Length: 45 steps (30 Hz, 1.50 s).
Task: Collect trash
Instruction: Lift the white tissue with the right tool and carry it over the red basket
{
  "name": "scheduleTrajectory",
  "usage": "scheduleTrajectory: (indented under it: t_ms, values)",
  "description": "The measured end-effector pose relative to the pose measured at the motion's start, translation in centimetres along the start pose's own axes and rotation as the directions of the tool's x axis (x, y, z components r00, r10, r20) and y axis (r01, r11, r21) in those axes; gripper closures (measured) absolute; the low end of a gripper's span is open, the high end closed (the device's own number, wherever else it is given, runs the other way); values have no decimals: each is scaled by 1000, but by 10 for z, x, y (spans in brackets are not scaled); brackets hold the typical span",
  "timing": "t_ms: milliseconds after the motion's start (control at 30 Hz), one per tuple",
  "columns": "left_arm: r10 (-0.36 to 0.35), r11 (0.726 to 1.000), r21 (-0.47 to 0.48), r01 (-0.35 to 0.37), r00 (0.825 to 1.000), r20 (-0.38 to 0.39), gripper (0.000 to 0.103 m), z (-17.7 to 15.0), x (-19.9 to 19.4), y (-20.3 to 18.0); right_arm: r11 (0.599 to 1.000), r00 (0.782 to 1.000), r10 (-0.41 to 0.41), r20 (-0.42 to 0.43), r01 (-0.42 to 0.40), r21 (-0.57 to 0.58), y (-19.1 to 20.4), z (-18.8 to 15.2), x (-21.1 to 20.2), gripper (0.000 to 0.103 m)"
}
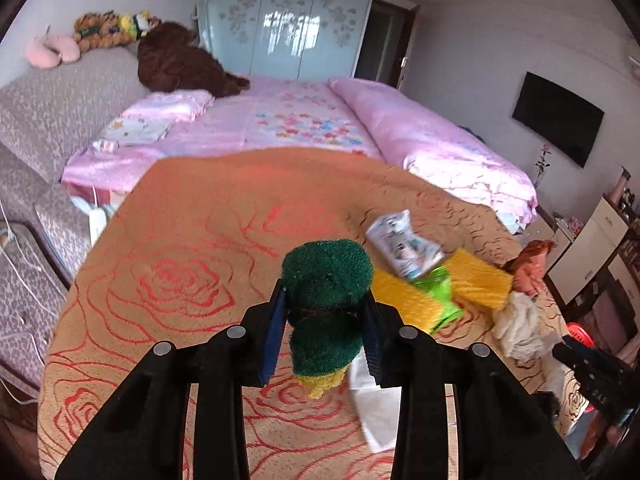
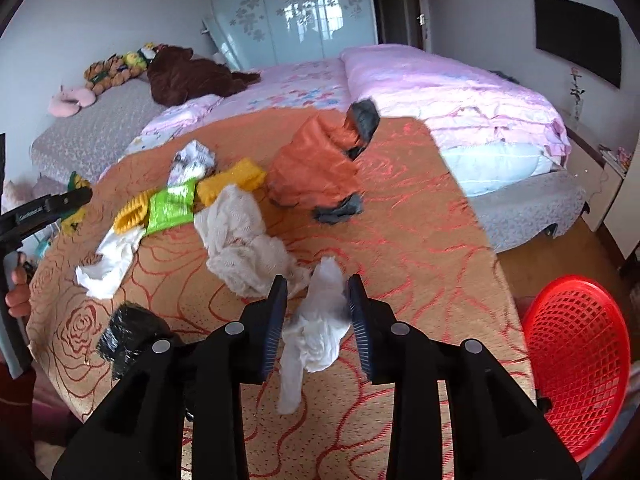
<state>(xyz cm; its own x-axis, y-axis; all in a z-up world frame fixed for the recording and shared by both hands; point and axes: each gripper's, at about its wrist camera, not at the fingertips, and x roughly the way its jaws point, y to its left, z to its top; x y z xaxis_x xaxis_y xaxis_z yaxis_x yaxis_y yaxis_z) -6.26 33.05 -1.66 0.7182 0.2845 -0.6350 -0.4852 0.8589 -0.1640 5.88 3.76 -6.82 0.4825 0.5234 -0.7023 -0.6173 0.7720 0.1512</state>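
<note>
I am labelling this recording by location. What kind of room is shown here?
Most likely a bedroom in a home. A bed with pink bedding fills the middle, a wardrobe with frosted sliding doors stands behind it, and plush toys sit at the head.

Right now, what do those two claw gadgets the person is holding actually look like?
Both are matte black plastic. The left gripper and the right gripper each end in two flat fingers faced with ribbed dark-blue pads. Behind them, angular black struts pivot on round grey pins. Seen from the right wrist view, the left gripper's side bears small white lettering, too small to read. No cables or sleeves are clearly visible.
</note>
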Motion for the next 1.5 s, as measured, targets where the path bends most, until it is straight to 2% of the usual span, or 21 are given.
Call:
scheduleTrajectory:
  t_ms: [400,567,700,800,933,1000,1100,1333,1500]
  values:
    - [-62,995,80,54,993,96,70,14,-35,-48,1000,989,-23,144,23,1,-6,27,-46,72]
    - [-83,993,90,75,992,91,70,13,-36,-55,1000,994,-11,111,12,-6,-9,24,-36,71]
    - [-88,992,93,80,993,83,70,12,-34,-56,999,1000,25,16,-25,36,-21,13,-11,57]
    - [-89,992,95,81,993,80,70,11,-33,-58,1000,999,7,-43,-6,21,-23,1,6,56]
    - [-89,991,103,81,993,79,70,9,-33,-60,1000,997,-25,-74,26,9,-21,-10,18,56]
    - [-90,991,105,81,993,80,70,9,-34,-61,999,998,-32,-63,32,2,-19,-12,18,64]
    - [-89,991,108,81,993,79,70,7,-34,-62,999,998,-38,-54,38,-2,-20,-13,16,67]
    - [-99,989,120,88,991,88,70,6,-36,-72,998,998,-61,6,60,34,-30,-2,-3,68]
    - [-120,983,155,102,987,106,70,6,-42,-87,996,991,-92,98,89,30,-28,15,-33,68]
